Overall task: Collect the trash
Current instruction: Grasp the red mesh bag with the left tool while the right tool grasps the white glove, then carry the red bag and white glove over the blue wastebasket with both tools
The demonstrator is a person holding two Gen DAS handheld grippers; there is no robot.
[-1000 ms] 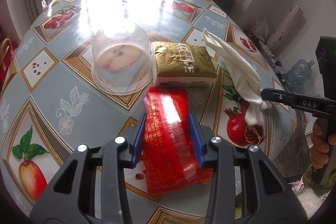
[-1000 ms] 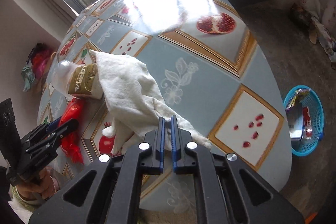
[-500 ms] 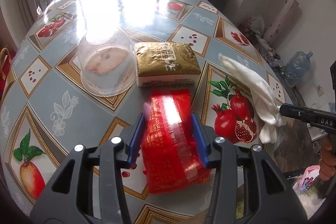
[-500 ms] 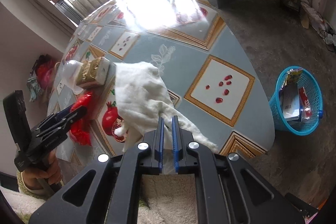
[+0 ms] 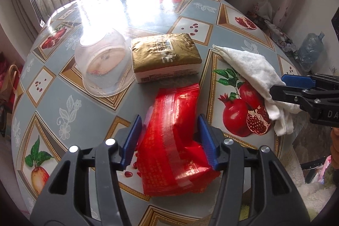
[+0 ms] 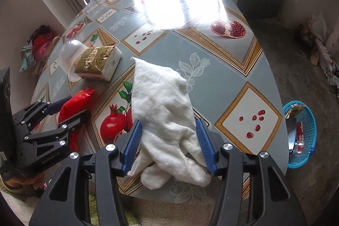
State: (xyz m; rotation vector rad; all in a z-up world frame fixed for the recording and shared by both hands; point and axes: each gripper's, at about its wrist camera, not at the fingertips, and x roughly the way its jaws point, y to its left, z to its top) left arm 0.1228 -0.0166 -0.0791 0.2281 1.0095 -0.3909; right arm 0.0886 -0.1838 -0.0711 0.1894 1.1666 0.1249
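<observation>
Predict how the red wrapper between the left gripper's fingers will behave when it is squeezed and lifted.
The red wrapper looks like thin crinkled film, so it will probably crumple and flop rather than hold shape. It seems light for its size. Its glossy surface may slip between the left gripper's open fingers.

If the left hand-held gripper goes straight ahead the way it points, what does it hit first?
Probably the crinkly red plastic wrapper, already between its open blue fingers; beyond that, the gold-wrapped tissue pack.

Fruit-print table (image 6: 222,60) — water jug (image 5: 310,52) on floor.
</observation>
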